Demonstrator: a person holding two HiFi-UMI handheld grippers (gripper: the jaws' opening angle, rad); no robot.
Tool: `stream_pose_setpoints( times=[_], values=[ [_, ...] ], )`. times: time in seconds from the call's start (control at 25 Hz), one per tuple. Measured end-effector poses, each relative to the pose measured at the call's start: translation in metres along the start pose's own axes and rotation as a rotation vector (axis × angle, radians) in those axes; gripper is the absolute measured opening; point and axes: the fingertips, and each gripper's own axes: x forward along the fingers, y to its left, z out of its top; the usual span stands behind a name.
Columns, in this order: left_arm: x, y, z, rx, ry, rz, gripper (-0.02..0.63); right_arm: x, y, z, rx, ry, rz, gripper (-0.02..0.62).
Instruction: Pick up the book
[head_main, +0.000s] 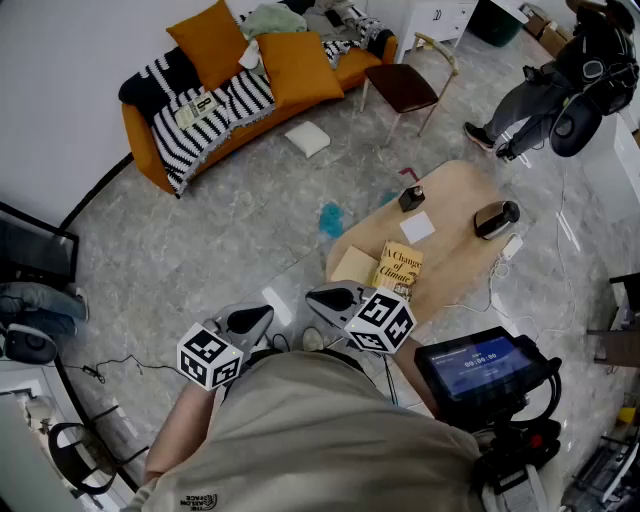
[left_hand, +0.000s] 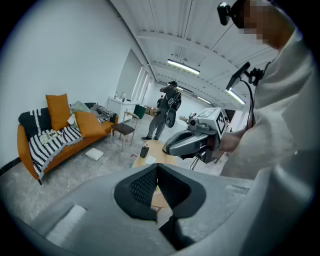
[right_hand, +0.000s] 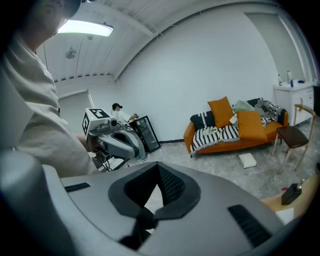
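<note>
Yellow book (head_main: 398, 268) is lying just beyond the right tongs (head_main: 322, 297); these and the left tongs (head_main: 262, 316) are hovering closed and empty, so a grasp is probably needing them opened.

The head view looks steeply down over the person (head_main: 320, 440). Each gripper view looks level across the room from close behind its jaws. All three share the orange sofa (head_main: 350, 68).

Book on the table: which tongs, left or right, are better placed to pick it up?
Right. The right tongs hang nearer the book; the left tongs sit farther to its left. Both are shut and empty.
</note>
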Motion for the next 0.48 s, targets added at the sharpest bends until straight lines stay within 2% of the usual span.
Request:
stream_pose_setpoints(
  times=[0.28,0.48],
  values=[
    [-0.012,0.007,-0.001,-0.03,-0.014,0.014,0.008,0.018,0.011,0.005,-0.044,0.059,0.037,0.012],
    [-0.021,0.045,-0.005,-0.073,-0.037,0.024,0.008,0.054,0.004,0.019,-0.056,0.069,0.056,0.014]
  ],
)
